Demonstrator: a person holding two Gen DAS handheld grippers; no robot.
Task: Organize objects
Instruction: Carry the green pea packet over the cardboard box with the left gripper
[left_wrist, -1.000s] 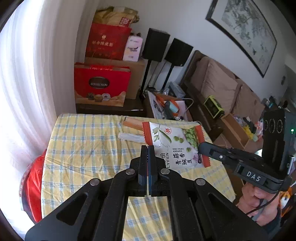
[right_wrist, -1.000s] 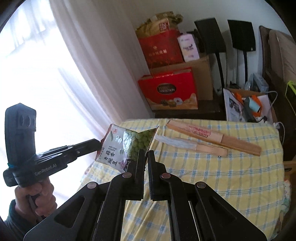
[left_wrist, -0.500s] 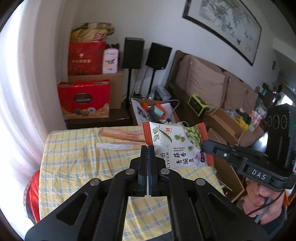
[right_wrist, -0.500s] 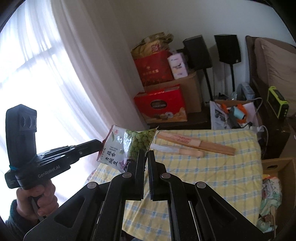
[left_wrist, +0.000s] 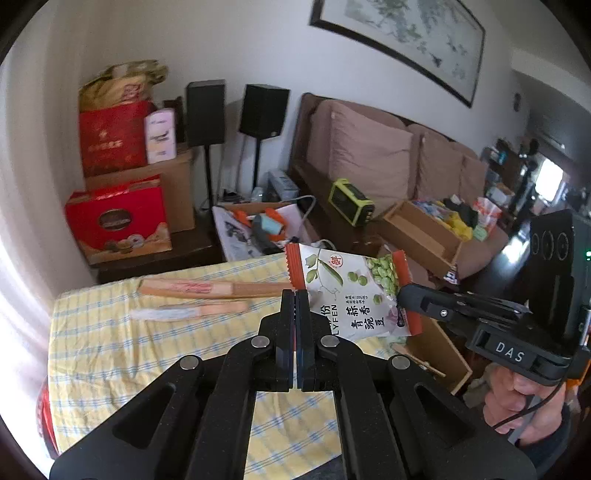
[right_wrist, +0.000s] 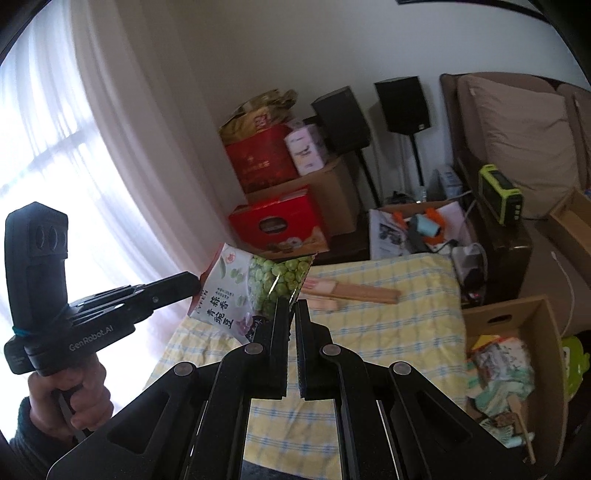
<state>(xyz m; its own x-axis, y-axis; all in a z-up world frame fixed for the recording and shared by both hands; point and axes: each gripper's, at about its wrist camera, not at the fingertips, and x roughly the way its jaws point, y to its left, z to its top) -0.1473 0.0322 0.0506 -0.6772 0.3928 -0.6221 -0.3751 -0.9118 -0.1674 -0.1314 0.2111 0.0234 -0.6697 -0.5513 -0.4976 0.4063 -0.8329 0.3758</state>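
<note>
Green-pea snack bag (left_wrist: 351, 295) hangs in the air, pinched at opposite edges by the left gripper (left_wrist: 295, 314) and right gripper (right_wrist: 291, 321), both closed on it. Since a moment ago it has lifted off the table (left_wrist: 110, 343), probably toward the cardboard box (right_wrist: 550, 332).

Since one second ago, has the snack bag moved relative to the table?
Yes. The snack bag, pinched by both grippers, has risen and swung toward the table's right edge, beyond the two folded fans, nearer the cardboard box on the floor.
</note>
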